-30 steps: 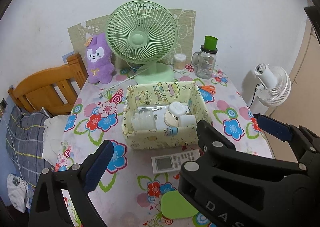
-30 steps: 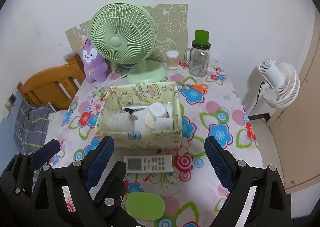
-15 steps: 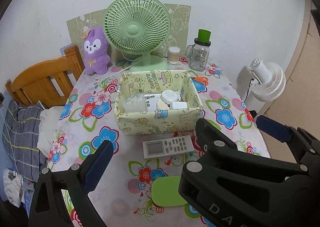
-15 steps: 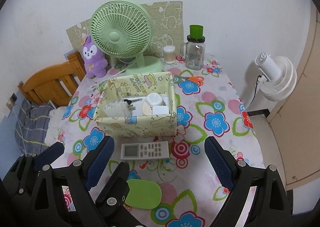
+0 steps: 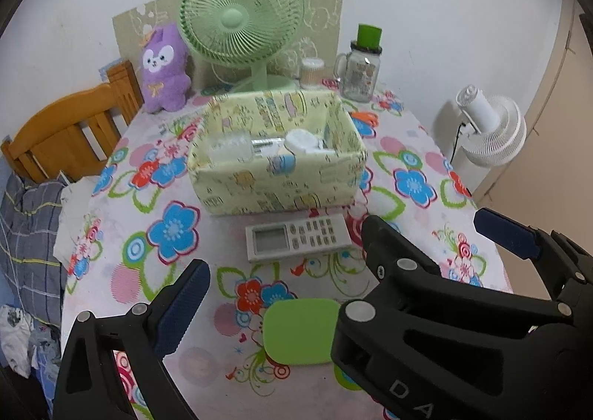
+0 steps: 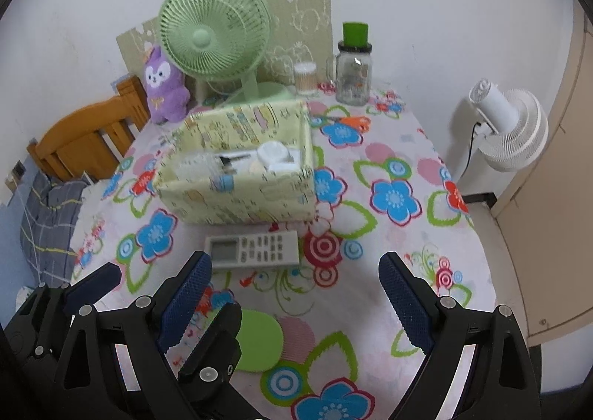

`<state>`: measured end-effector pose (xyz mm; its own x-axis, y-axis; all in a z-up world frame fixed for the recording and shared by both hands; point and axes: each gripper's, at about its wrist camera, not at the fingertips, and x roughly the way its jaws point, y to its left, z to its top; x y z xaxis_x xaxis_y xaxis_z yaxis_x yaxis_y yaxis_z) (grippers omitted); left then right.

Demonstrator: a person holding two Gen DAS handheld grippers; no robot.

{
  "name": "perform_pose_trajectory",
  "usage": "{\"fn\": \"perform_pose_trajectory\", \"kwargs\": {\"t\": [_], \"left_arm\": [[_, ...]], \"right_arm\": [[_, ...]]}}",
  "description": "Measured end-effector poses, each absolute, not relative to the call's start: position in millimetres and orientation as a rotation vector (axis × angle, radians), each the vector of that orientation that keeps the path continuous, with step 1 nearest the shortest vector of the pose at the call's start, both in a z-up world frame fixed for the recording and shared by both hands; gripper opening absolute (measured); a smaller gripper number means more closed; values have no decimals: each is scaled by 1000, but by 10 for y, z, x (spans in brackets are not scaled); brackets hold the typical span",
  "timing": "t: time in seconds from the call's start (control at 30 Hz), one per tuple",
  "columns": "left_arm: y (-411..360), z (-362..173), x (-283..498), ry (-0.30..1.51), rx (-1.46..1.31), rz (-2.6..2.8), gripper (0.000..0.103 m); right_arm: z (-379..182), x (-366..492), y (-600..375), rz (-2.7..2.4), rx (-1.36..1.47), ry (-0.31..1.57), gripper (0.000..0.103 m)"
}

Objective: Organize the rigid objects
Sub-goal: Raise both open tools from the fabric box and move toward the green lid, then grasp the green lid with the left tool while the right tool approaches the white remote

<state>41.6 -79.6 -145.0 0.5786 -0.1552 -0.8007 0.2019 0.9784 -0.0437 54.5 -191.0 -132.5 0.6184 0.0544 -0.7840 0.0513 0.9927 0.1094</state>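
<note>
A yellow patterned storage box [image 5: 276,182] [image 6: 237,194] stands mid-table with several white items inside. A white remote control [image 5: 298,237] [image 6: 253,248] lies on the table just in front of it. A flat green case [image 5: 301,331] [image 6: 259,340] lies nearer me. My left gripper [image 5: 281,301] is open and empty, held above the green case. My right gripper [image 6: 296,301] is open and empty, held above the table just right of the left one, whose fingers [image 6: 92,284] show at the lower left of the right wrist view.
At the back stand a green desk fan [image 5: 241,23], a purple plush [image 5: 165,68], a cotton-swab jar [image 5: 311,71] and a glass jar with a green lid [image 5: 361,64]. Orange scissors [image 6: 352,120] lie behind the box. A wooden chair [image 5: 70,127] and a white fan [image 5: 489,131] flank the table.
Both grippers have pulled back toward me and lowered, so the box and remote look farther and lower in view. Both stay open and empty. Nothing on the table has moved.
</note>
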Motion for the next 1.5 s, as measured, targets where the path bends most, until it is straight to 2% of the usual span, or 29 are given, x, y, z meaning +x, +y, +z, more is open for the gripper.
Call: {"fn": "perform_pose_trajectory", "kwargs": {"t": [0.53,1.5], "left_arm": [[-901,-2135,414,1028,52,-225,103],[-967,-2742,385,1066,72,-136,103]], "right_arm": [[-2027,557,-1976,-11,79,1022,94],[-2686,530,-2119,-55,54,1105,94]]}}
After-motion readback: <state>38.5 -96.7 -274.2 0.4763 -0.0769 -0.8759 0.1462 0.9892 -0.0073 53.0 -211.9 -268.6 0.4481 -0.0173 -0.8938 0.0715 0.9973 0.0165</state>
